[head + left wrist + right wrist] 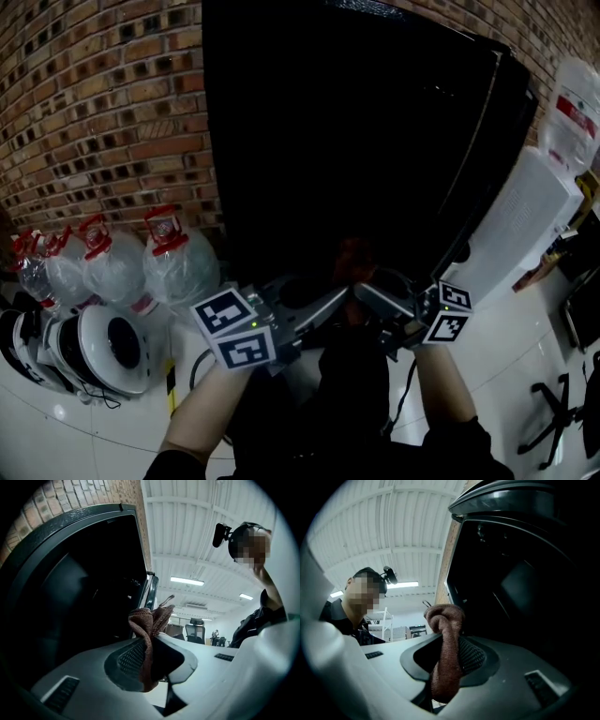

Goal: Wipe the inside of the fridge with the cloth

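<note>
Gripping the cloth (pixel 149 620) from both sides here: pinched in the left gripper (pixel 150 660) at lower centre of its view, closed down narrow on a thin fold, and clamped in the right gripper (pixel 449 660) too, set a touch wider round a thicker, knotted bunch. Probably held double to pull it taut or gather it into a pad before going in. Raised in front of the fridge (pixel 347 131), filling the upper middle of the head view, too dark inside to read. Both angled slightly upward toward that dark front, meeting at lower centre of the head view. No wiping yet, by the look of it; no contact with any fridge surface, as far as can be seen. Off at lower left, bottles (pixel 178 267), well apart from the action.
</note>
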{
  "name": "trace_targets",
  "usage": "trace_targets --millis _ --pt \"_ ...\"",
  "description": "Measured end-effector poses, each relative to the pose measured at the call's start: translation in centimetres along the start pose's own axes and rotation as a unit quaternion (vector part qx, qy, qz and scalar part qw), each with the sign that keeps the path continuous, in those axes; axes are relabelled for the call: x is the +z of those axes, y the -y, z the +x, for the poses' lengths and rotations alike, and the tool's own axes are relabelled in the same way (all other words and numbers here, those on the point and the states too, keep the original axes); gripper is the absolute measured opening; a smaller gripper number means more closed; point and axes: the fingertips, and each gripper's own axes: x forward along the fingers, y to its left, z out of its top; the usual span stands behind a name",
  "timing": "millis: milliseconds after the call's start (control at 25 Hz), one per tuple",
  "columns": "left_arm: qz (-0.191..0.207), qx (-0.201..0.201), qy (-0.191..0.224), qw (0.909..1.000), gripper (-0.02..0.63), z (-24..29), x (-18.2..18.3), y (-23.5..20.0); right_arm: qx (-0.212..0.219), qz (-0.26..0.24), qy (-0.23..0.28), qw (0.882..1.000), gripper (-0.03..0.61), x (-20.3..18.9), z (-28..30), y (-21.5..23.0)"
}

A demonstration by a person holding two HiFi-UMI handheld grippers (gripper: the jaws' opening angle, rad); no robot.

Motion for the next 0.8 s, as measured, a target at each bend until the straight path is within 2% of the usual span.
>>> trace_targets --millis 160,360,600,680,800 --pt "-0.019 -0.014 0.004 0.9997 0.058 -0.3 0.1 -0.3 -0.007 0.0 0.012 1.0 0.124 -0.2 0.3 -0.2" --pt "-0.025 -0.024 0.03 0.9989 0.058 -0.2 0.7 0.1 -0.046 -0.046 0.021 0.998 0.149 -0.1 -0.7 -0.2" --pt "-0.006 0.015 0.078 0.9968 0.057 0.5 2.8 -0.9 -0.059 -0.064 0.069 0.994 0.149 1.1 -5.7 -1.3" --pt "0.004 0.027 0.099 0.9947 0.057 1.4 4.1 -1.1 -0.066 -0.077 0.069 0.992 0.149 1.4 -7.8 -1.7" --pt "0.045 0.046 0.111 0.9917 0.057 4.5 6.1 -1.2 -0.084 -0.108 0.045 0.99 0.149 1.9 -10.8 -1.9"
